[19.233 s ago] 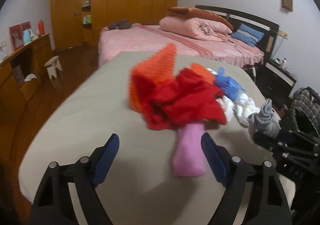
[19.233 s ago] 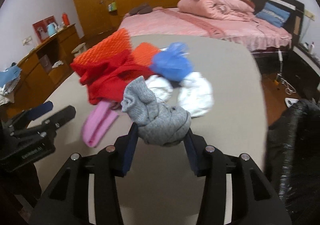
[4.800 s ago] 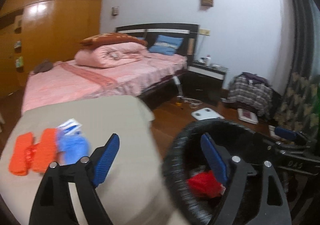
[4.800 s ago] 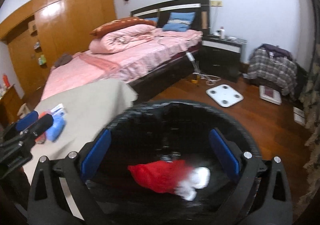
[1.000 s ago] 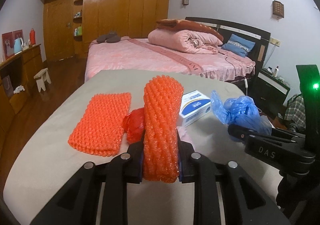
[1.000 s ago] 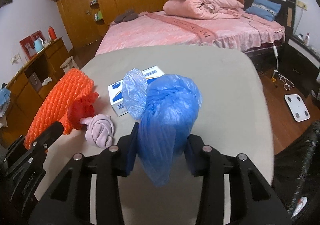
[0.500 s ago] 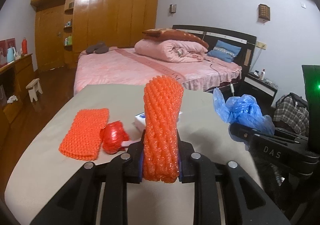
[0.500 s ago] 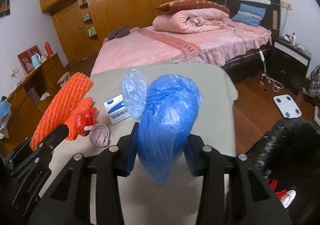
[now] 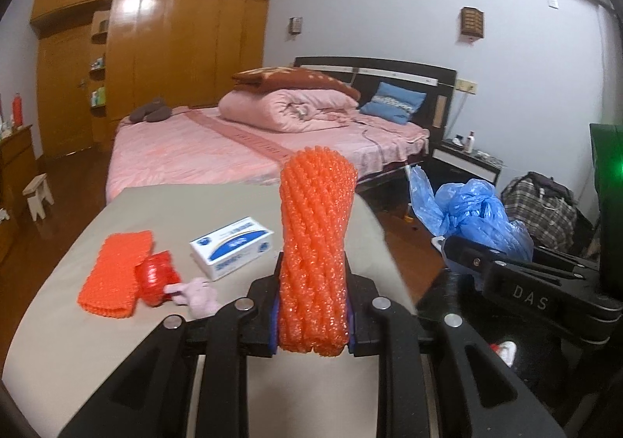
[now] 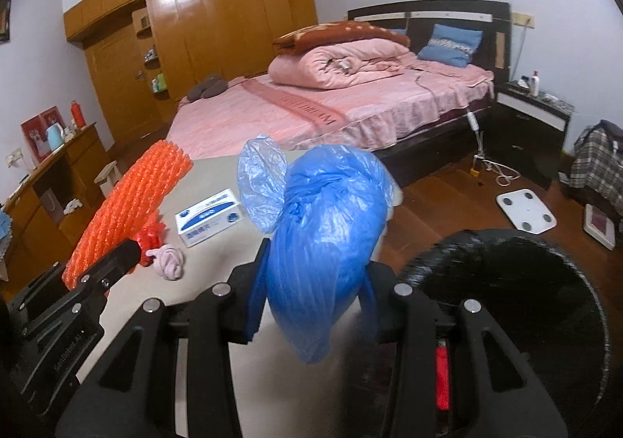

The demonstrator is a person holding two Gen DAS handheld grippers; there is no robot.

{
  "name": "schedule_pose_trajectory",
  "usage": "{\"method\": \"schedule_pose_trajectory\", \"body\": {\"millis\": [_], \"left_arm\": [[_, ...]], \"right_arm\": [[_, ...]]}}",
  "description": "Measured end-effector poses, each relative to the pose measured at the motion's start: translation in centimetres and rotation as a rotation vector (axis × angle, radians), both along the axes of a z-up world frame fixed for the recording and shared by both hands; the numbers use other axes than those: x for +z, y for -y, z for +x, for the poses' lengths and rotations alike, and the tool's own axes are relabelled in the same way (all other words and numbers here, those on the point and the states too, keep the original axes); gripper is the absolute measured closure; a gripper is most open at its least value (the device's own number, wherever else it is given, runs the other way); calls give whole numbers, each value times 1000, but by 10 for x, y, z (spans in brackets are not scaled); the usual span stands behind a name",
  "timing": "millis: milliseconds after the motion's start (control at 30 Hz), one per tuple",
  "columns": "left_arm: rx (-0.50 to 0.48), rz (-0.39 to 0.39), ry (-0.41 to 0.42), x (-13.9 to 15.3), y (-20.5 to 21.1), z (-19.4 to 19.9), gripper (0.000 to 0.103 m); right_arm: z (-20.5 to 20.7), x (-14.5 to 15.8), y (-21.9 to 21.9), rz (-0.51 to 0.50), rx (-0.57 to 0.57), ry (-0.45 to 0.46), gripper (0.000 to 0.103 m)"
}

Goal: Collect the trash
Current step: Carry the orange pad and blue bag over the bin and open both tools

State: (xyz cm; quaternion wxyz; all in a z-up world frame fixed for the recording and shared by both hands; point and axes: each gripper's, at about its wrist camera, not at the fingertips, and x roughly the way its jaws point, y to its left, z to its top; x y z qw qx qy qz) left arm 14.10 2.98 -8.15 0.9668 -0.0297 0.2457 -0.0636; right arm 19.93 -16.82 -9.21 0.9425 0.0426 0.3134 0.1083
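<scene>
Orange foam net point(image 9: 314, 251) upright in left hand-held gripper point(image 9: 312, 311); blue bag point(image 10: 331, 235) in right point(image 10: 313, 305).

Pink bed point(image 10: 331, 107) w/ folded quilt point(image 10: 338, 60), wood wardrobe point(image 9: 155, 48), scale point(image 10: 525, 210) on floor.

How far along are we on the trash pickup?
Partly done: some red trash already lies in the black bin. In hand: left gripper clamps an orange foam net; right gripper a blue plastic bag. Left on the table: a flat orange net, red wad, pink cloth, white box.
</scene>
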Motion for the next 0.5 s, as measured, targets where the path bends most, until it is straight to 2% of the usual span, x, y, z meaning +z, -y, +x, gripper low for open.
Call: {"method": "schedule_pose_trajectory", "body": {"millis": [500], "left_arm": [[-148, -3, 8, 9, 70, -6, 79]], "right_arm": [[-28, 4, 70, -13, -122, 22, 64]]}}
